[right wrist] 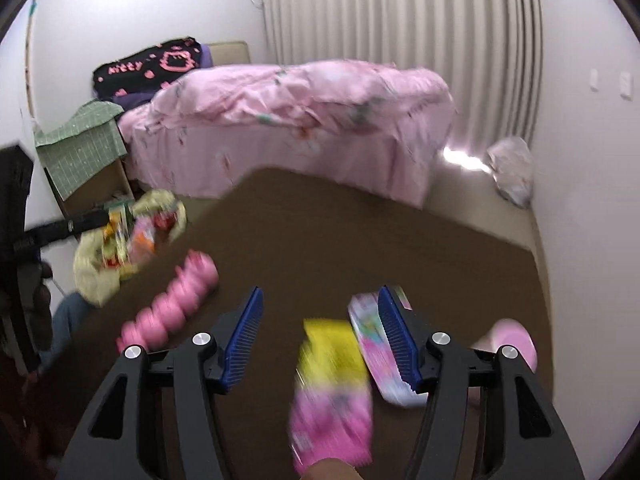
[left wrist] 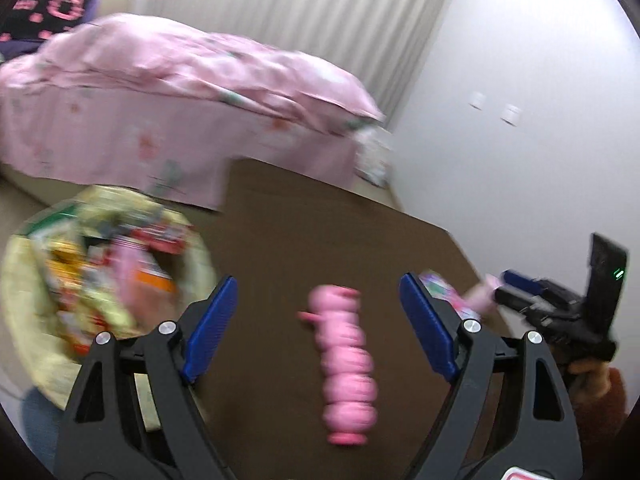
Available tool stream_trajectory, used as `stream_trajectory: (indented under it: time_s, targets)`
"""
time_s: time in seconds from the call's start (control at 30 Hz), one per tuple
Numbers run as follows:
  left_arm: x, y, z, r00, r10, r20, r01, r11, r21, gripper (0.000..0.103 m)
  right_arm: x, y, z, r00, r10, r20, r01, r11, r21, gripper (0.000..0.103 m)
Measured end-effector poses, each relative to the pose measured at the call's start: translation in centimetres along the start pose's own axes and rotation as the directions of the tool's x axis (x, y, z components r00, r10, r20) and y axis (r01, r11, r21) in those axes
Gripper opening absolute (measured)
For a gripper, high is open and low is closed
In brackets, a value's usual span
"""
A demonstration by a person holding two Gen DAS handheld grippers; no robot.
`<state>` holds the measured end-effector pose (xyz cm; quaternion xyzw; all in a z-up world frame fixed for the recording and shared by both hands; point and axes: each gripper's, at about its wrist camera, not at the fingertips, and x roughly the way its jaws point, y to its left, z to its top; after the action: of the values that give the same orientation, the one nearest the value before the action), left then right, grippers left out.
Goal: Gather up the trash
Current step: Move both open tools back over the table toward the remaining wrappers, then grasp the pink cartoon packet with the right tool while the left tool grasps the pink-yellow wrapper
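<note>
My left gripper point(left wrist: 318, 320) is open above the brown table point(left wrist: 280, 220), with a pink ribbed bottle-like object point(left wrist: 346, 364) lying between its fingers. A pale yellow bag full of wrappers point(left wrist: 100, 280) sits at the table's left edge. My right gripper point(right wrist: 320, 336) is open over a yellow and pink packet point(right wrist: 332, 384) that lies between its fingers; a white and pink wrapper point(right wrist: 376, 348) lies under its right finger. The pink ribbed object point(right wrist: 172, 304) and the bag point(right wrist: 128, 236) show to its left. The right gripper appears in the left wrist view point(left wrist: 500, 288), its opening hidden there.
A bed with a pink cover point(right wrist: 296, 120) stands beyond the table. A pink round object point(right wrist: 516, 340) lies at the table's right. A green-covered box point(right wrist: 80, 140) stands left of the bed, a white bag point(right wrist: 512, 168) on the floor by the wall.
</note>
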<state>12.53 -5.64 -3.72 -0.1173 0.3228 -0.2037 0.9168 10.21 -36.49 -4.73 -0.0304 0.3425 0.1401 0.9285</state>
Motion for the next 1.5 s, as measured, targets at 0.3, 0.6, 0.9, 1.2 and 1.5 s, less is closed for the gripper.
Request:
stream_trajectory:
  time_s: [0.3, 0.6, 0.9, 1.2, 1.5]
  targets:
    - [7.7, -9.6, -3.4, 0.942, -0.177, -0.287, 0.203, 0.977, 0.064, 0.079, -2.8, -5.7, -7.3, 0.994, -0.109, -0.027, 0.112, 0.978, 0.175, 0.06]
    - [14.7, -16.9, -7.5, 0.906, 0.046, -0.421, 0.096, 0.946, 0.31, 0.071, -3.7, -8.8, -10.6, 0.984, -0.163, -0.073, 0.177, 0.953, 0.247, 0.06]
    - [12.7, -12.0, -6.3, 0.918, 0.21, -0.335, -0.076, 0.926, 0.371, 0.068, -0.7, -6.4, -8.2, 0.994, -0.094, -0.054, 0.103, 0.979, 0.175, 0.061]
    - [9.7, -9.0, -4.6, 0.936, 0.144, -0.321, -0.054, 0.96, 0.273, 0.068, 5.6, -4.1, -3.0, 0.992, -0.105, -0.064, 0.111, 0.989, 0.1, 0.058]
    - [9.4, -10.1, -4.6, 0.945, 0.073, -0.32, 0.019, 0.961, 0.275, 0.068, 9.8, -5.2, -3.4, 0.98, -0.076, -0.182, 0.102, 0.985, 0.14, 0.03]
